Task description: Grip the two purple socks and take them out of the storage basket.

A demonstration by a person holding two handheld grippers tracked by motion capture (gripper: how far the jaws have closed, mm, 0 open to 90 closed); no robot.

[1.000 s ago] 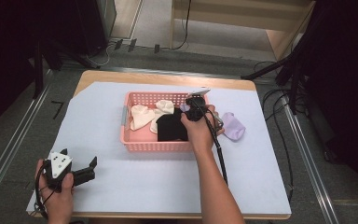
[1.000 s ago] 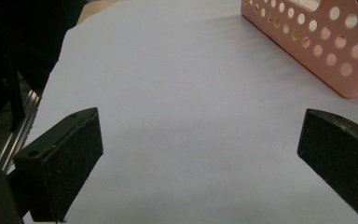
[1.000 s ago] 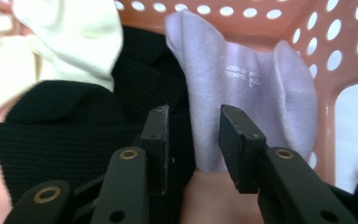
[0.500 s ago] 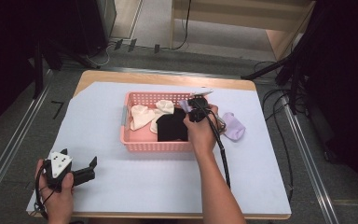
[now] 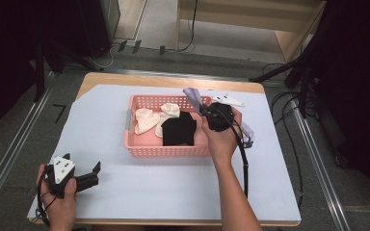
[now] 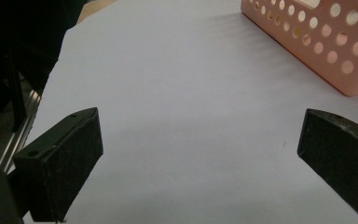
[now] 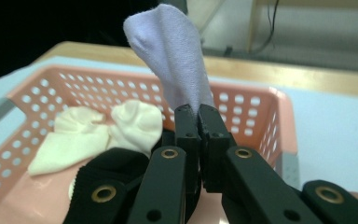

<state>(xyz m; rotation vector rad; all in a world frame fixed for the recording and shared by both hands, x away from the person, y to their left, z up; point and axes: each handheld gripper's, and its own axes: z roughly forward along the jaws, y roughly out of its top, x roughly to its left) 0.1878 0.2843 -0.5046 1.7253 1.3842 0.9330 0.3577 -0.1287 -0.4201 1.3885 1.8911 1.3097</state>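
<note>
A pink perforated basket (image 5: 166, 150) sits mid-table on the pale blue mat. Two cream socks (image 5: 150, 118) and a black sock (image 5: 179, 129) lie inside it. My right gripper (image 5: 203, 109) hovers over the basket's right rim, shut on a lilac sock (image 5: 191, 94). One end of that sock sticks up past the jaws, and the rest trails right behind the hand. In the right gripper view the lilac sock (image 7: 170, 56) rises from the shut gripper (image 7: 198, 113), above the cream socks (image 7: 88, 135) and the black sock (image 7: 116, 163). My left gripper (image 5: 95, 174) rests open and empty at the near left.
The left gripper view has its open gripper (image 6: 198, 154) over bare mat, with the basket's corner (image 6: 317, 42) at the upper right. A black cable (image 5: 244, 163) runs from the right gripper toward the near edge. Dark stands and cables surround the table.
The lilac sock lay on the mat to the right of the basket; now its end is up at the basket's right rim in the right gripper. The left gripper has stayed put.
</note>
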